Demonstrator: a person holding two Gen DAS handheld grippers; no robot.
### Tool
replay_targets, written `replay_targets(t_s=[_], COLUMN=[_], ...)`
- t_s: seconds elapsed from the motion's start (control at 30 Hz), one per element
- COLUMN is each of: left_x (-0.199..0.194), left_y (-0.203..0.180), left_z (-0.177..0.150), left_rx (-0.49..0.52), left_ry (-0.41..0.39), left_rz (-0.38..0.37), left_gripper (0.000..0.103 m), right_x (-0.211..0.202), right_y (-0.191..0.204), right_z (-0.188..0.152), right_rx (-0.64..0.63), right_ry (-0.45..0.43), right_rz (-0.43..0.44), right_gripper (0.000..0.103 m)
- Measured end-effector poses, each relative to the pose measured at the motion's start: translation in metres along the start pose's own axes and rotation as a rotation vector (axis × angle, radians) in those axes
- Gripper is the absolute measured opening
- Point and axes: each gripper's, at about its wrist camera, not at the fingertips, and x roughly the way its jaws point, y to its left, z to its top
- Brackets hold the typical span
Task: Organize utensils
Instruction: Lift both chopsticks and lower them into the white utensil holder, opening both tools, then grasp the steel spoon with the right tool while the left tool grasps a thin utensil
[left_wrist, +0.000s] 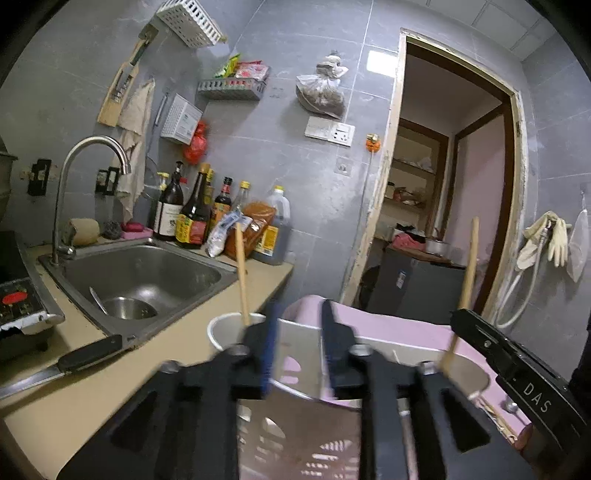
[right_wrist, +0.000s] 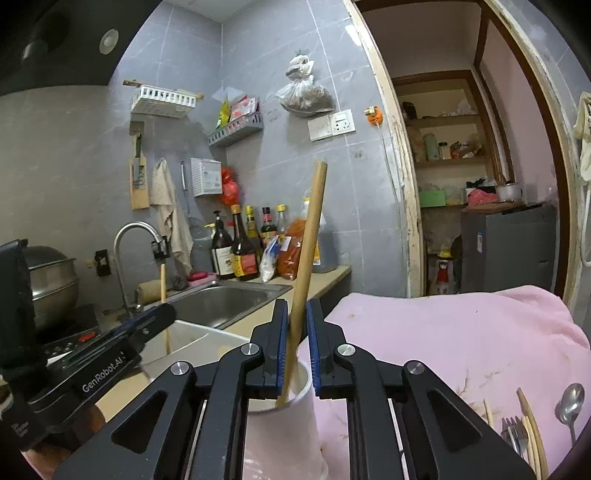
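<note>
Up close: right gripper (right_wrist: 297, 332), fingers a small way apart, one on each side of a wooden stick (right_wrist: 314, 221), not squeezing it. Leans in a white cup (right_wrist: 295, 417) by the pink cloth (right_wrist: 461, 332). Looks light and stiff, and smooth too (so may slip). Best to pinch near the middle, flat pads on its sides. Same over here: left gripper (left_wrist: 301, 332), fingers apart with nothing between, just beside a second stick (left_wrist: 242, 266) in another cup (left_wrist: 221, 332).
</note>
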Motion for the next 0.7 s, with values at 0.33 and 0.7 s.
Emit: replay_targets(t_s=[0.33, 0.7], left_x=[-0.023, -0.053], left_y=[-0.016, -0.097], left_z=[0.016, 0.021], left_rx=[-0.014, 0.159], left_ry=[-0.013, -0.118], left_rz=[-0.054, -0.073], left_gripper=[0.048, 0.101], right_x=[-0.045, -0.126], right_y=[-0.011, -0.068], right_z=[0.017, 0.041], right_rx=[-0.028, -0.122], right_ry=[-0.078, -0.218], right_rz=[-0.014, -0.217], right_gripper=[0.04, 0.097])
